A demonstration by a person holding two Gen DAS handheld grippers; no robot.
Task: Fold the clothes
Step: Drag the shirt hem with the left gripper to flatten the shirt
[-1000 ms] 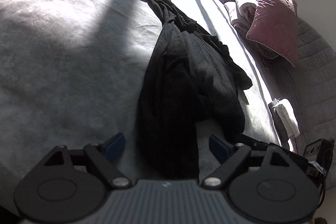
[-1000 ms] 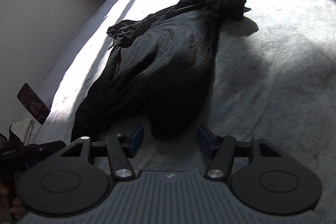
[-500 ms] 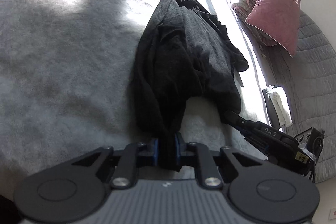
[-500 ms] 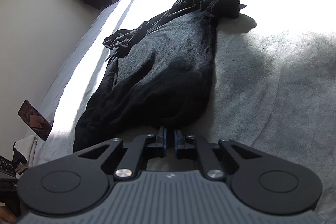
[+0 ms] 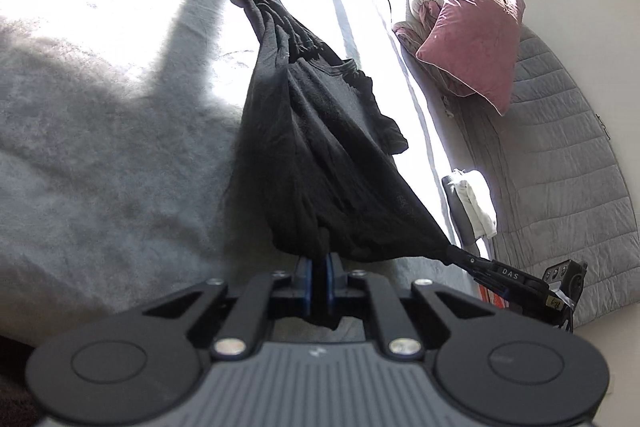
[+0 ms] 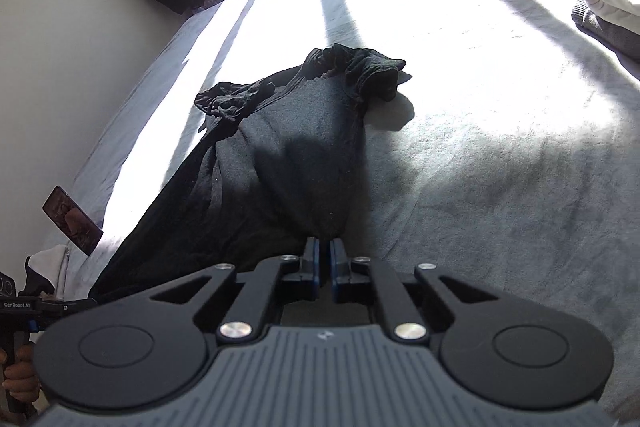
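Both my tongs are clenched on the near hem of the black shirt, lifting it off the grey bed.

My left gripper point(image 5: 318, 269) has just closed on a bunched fold of the black shirt point(image 5: 316, 147), and a tail of cloth hangs down between the blue pads. My right gripper point(image 6: 324, 259) has likewise just closed and pinches another point of the same hem; in the left wrist view it shows at the right, the cloth pulled taut to its tip. The hem sags between my two grips, while the far end of the shirt, bunched and twisted, lies on the grey bed cover point(image 5: 100, 167) in bright sun. A pink pillow point(image 5: 476, 27) leans by the headboard, well apart from the shirt.
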